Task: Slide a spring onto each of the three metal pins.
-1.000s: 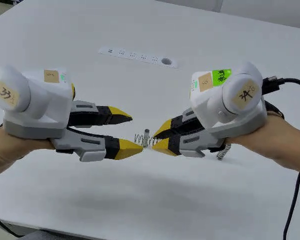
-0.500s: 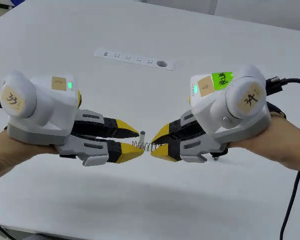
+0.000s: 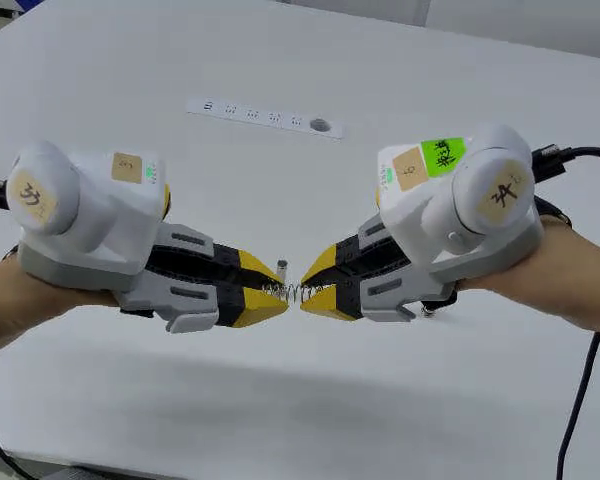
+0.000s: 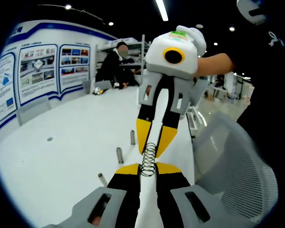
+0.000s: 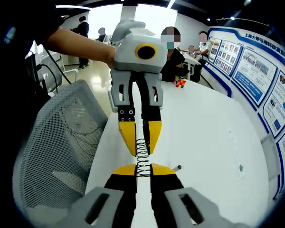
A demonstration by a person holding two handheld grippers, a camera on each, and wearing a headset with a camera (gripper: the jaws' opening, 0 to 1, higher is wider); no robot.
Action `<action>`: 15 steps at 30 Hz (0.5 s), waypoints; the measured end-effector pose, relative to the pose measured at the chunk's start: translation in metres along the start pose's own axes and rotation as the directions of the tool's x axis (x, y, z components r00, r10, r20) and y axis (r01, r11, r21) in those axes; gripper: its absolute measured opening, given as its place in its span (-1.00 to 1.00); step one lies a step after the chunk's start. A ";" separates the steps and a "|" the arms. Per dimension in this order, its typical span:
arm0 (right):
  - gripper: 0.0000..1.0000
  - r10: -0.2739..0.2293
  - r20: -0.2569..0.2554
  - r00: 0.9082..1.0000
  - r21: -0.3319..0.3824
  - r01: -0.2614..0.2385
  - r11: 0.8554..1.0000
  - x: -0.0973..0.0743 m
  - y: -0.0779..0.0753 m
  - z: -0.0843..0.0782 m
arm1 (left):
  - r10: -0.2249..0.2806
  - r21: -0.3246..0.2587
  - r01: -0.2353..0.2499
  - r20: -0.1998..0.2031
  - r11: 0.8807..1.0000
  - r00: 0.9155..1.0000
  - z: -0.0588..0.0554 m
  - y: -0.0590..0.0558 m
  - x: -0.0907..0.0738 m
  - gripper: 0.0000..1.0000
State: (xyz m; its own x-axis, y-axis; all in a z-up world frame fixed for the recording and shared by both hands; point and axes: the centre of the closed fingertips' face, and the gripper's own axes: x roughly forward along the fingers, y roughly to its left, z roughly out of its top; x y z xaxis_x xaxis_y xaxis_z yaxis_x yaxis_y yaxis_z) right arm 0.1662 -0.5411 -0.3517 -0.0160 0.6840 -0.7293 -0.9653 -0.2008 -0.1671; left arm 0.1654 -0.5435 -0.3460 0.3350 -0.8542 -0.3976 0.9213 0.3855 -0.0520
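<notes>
Presently both tongs share one spring (image 3: 295, 291): the left tongs (image 3: 280, 293) are clenched on one end and the right tongs (image 3: 305, 297) on the other. Their yellow tips sit nose to nose, with the coil lying level between them, clear of the table (image 3: 310, 400). We judge the double hold serves to steady or re-aim the spring, or to pass it across. A level coil cannot drop over an upright pin, so one end must be let go and the coil tipped upright first. A pin (image 3: 282, 266) stands just behind the spring in the head view. The left gripper view shows three pins (image 4: 119, 155) in a row on the table beside the tongs; none looks to carry a spring. Room: open white table ahead and to both sides, with the power strip (image 3: 265, 112) well apart at the far side. Edge: the table's near edge runs near the tongs, a mesh chair (image 5: 61, 142) beyond it, so a dropped spring could roll off toward us.
</notes>
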 end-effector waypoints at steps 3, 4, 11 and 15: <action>-0.78 0.004 -0.004 1.000 -0.015 -0.004 1.000 0.000 0.000 0.000 | 0.000 0.041 0.001 -0.011 0.999 1.000 0.000 0.001 0.000 -0.80; -0.78 -0.002 -0.008 1.000 -0.030 0.002 1.000 0.000 -0.002 0.000 | 0.003 0.055 -0.002 -0.013 0.998 1.000 0.000 0.001 0.001 -0.80; -0.71 0.018 0.024 1.000 0.016 -0.018 1.000 -0.001 -0.003 0.001 | -0.010 0.076 0.011 -0.013 0.997 1.000 0.001 0.001 0.001 -0.81; -0.67 0.017 0.013 1.000 0.021 -0.018 1.000 0.001 -0.005 -0.004 | -0.018 0.078 0.018 -0.004 0.997 1.000 0.004 0.000 0.002 -0.81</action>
State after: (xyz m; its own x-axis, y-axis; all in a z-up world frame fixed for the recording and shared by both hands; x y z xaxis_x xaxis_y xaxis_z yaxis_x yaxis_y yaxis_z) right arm 0.1720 -0.5423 -0.3539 -0.0361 0.6894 -0.7235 -0.9701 -0.1981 -0.1404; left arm 0.1662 -0.5463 -0.3432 0.3174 -0.8596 -0.4004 0.9399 0.3412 0.0126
